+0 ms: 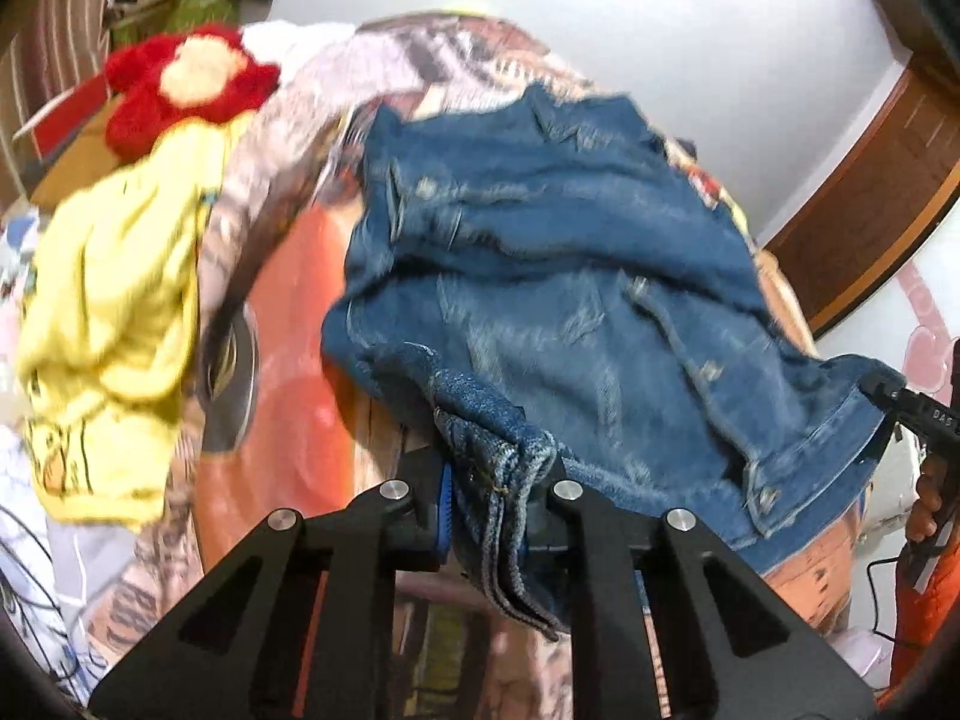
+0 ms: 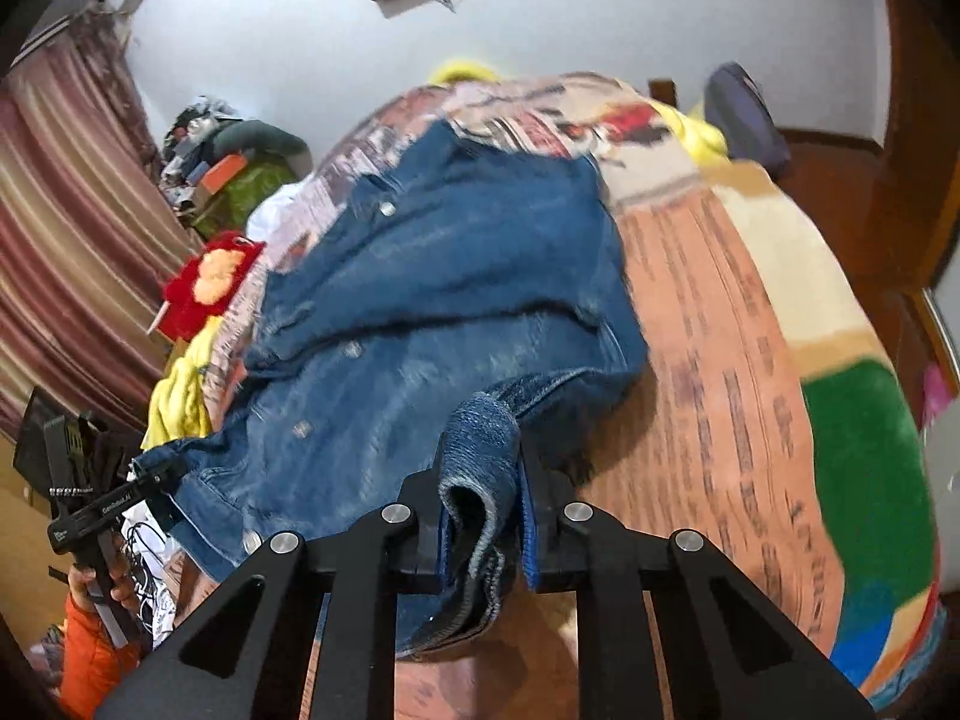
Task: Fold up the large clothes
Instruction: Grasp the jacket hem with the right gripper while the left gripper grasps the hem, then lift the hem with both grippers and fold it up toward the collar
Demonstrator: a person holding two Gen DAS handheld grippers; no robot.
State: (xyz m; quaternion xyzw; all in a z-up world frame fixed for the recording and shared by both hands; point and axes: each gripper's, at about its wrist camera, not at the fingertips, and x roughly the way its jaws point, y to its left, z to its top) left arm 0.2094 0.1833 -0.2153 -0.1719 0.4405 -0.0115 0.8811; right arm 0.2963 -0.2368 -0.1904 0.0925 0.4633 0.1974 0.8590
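Your left gripper (image 1: 497,504) is closed tight on a bunched edge of the denim jacket (image 1: 540,252); the folded blue cloth fills the narrow space between its two black fingers and hangs down a little below them. From this grip the jacket spreads away over the patterned bedspread (image 1: 288,324), with its metal buttons showing. To the left of the jacket, apart from it, a yellow garment (image 1: 114,312) lies crumpled, and behind that a red flower cushion (image 1: 186,81). At the right edge of the left wrist view you see the tip of your right gripper (image 1: 882,393) biting the hem at the jacket's other corner.

In the right wrist view, your left gripper (image 2: 153,477) appears at the lower left, gripping the far corner, held by a hand with an orange sleeve (image 2: 90,648). Your right gripper (image 2: 480,510) is also clamped together on the denim jacket (image 2: 432,276), with a thick fold of the hem pinched between the fingers. Right of the jacket the bedspread (image 2: 720,360) is bare.
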